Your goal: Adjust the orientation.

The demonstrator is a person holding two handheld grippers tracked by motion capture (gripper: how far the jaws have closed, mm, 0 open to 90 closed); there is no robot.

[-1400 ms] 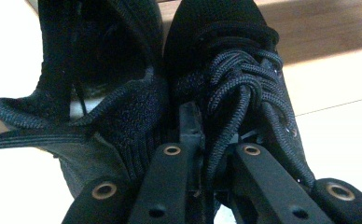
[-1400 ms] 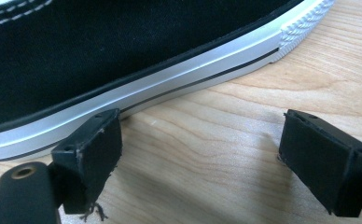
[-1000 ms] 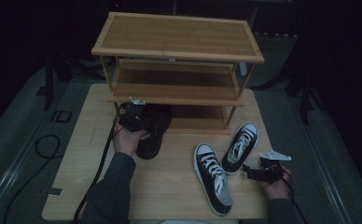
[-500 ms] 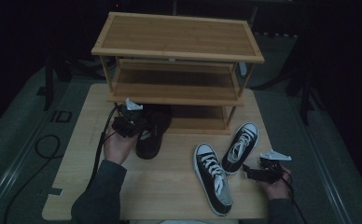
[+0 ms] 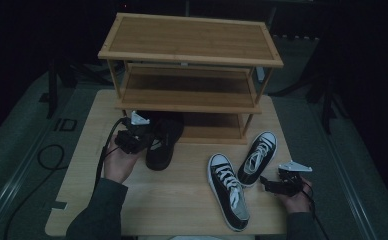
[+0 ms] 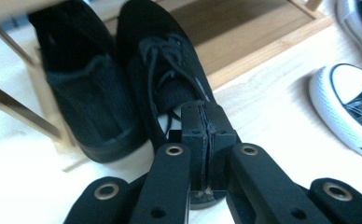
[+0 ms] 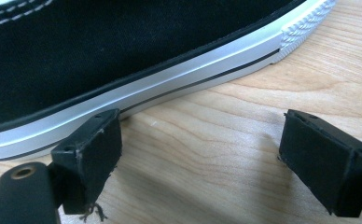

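A black lace-up shoe [image 5: 164, 142] [image 6: 165, 84] lies toe-in at the foot of the wooden shoe rack [image 5: 192, 45]. My left gripper [image 5: 134, 137] [image 6: 202, 135] is at its heel, jaws pressed together on the heel collar. A second black shoe [image 6: 81, 93] stands beside it under the lowest shelf. Two black-and-white sneakers [image 5: 229, 192] [image 5: 257, 157] lie on the table to the right. My right gripper [image 5: 269, 185] [image 7: 202, 154] rests open on the table, its left pad just touching a sneaker's white sole [image 7: 137, 88], nothing between the jaws.
The rack has three shelves and fills the back half of the light wooden table [image 5: 182, 210]. A black cable [image 5: 47, 155] loops on the floor at the left. The table's front edge is close to both forearms.
The left forearm has swung to the left and the left gripper has shifted slightly at the black shoe's heel. The right hand and both sneakers have stayed put.
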